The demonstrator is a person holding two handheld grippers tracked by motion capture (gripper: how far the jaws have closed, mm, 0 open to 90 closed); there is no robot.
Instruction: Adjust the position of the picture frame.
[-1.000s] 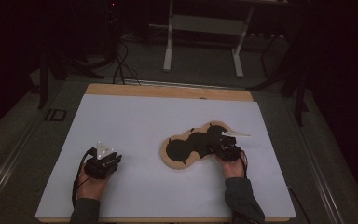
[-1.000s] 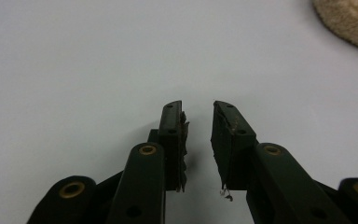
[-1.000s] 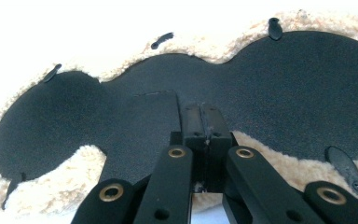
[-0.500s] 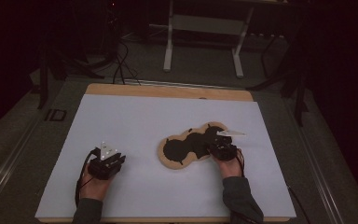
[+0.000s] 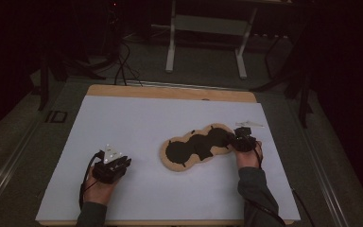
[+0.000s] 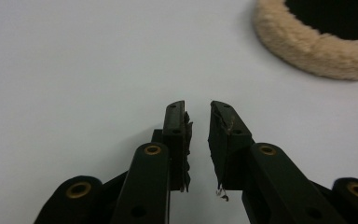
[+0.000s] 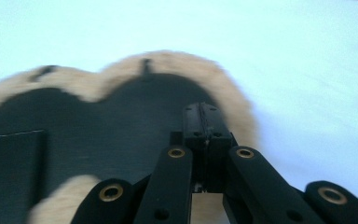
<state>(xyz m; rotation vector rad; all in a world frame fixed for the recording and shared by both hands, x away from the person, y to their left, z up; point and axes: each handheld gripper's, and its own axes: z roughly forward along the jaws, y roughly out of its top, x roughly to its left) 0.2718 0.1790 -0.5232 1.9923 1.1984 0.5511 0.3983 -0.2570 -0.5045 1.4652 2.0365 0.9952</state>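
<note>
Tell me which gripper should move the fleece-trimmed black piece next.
Right. The right gripper is shut at the fleece-trimmed black piece's end, probably pinching it; the left gripper sits apart, jaws holding nothing.

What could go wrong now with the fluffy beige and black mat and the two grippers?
1. The right gripper is shut over the near end of the black mat with the fluffy beige border. Whether the jaws pinch any material is unclear, so a pull may slip off.
2. The left gripper holds nothing, its jaws have just been closing, and it is apart from the mat. Moved from one end, the mat may fold or drag on the white table cover.
</note>
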